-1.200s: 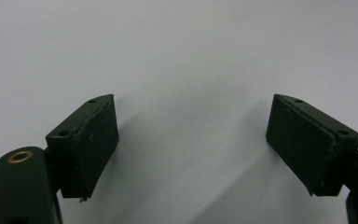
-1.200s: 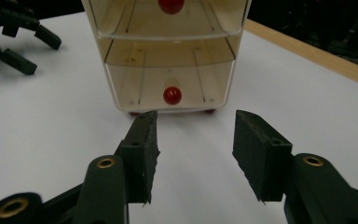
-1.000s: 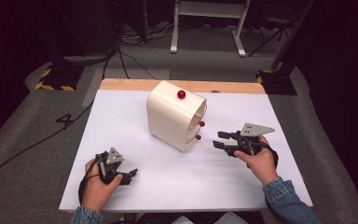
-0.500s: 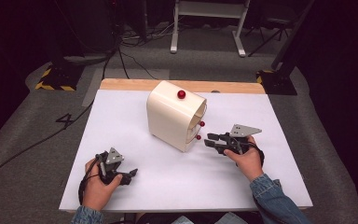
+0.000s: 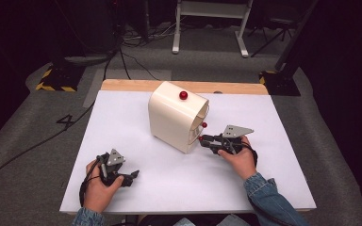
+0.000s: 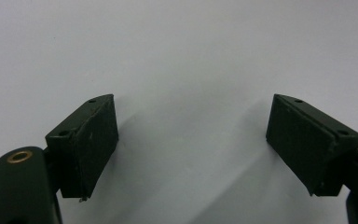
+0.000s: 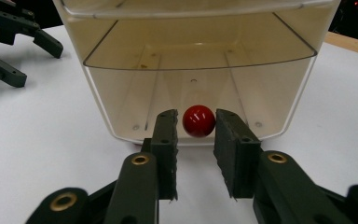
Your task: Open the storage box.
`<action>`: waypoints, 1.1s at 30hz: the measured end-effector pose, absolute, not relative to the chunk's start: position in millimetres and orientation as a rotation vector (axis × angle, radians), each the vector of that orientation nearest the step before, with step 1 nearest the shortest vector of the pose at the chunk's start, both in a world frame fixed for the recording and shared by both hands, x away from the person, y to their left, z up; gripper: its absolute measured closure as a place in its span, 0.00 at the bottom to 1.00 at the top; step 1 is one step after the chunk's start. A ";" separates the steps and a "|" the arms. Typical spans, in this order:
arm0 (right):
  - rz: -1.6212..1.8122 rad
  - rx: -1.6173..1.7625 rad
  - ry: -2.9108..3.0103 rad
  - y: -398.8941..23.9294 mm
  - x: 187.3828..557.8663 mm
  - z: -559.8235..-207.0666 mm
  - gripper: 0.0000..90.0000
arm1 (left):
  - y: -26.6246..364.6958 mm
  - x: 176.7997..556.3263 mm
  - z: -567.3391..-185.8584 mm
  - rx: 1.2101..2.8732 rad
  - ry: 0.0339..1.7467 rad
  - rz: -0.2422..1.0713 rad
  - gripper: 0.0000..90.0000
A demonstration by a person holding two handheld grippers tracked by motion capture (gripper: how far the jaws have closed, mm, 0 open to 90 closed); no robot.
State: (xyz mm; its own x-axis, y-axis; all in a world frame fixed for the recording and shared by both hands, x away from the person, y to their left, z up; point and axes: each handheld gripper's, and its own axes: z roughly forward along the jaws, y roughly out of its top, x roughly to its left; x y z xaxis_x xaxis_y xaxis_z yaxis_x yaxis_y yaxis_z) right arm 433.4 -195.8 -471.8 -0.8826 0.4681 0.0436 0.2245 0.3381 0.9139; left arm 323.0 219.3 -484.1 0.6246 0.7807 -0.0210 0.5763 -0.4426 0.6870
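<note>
One cream drawer box [image 5: 176, 115] carries three red knobs; the right gripper [image 7: 195, 128] has advanced, jaws nearly clenched around the lowest red knob [image 7: 198, 121]. The left gripper [image 6: 191, 135] rests released.

I see a cream plastic cabinet [image 5: 176, 117] at the frame's centre, its drawer fronts clear and yellowish, with glossy red knobs [image 7: 198, 120]. My table [image 5: 136, 117] is plain white with a pale wood edge at the top. Both grippers, left gripper [image 5: 131, 178] and right gripper [image 5: 203, 140], are black with brass-coloured rivets and grey plates. The sleeve [image 5: 268, 197] at lower right is blue denim. Yellow-black hazard stripes [image 5: 54, 86] mark the grey floor at upper left.
</note>
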 end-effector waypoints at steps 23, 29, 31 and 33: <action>1.525 0.650 2.374 -205.0 423.7 -468.6 0.82 | 219.3 322.8 -484.3 2.176 1.057 0.396 0.19; 1.513 0.667 2.373 -222.9 412.7 -464.5 0.82 | 219.2 322.7 -484.4 2.175 1.057 0.396 0.19; 1.513 0.671 2.371 -228.3 409.0 -463.2 0.82 | 219.1 322.6 -484.6 2.173 1.055 0.398 0.19; 1.511 0.674 2.370 -233.6 404.8 -462.4 0.82 | 219.0 322.3 -484.7 2.169 1.057 0.399 0.19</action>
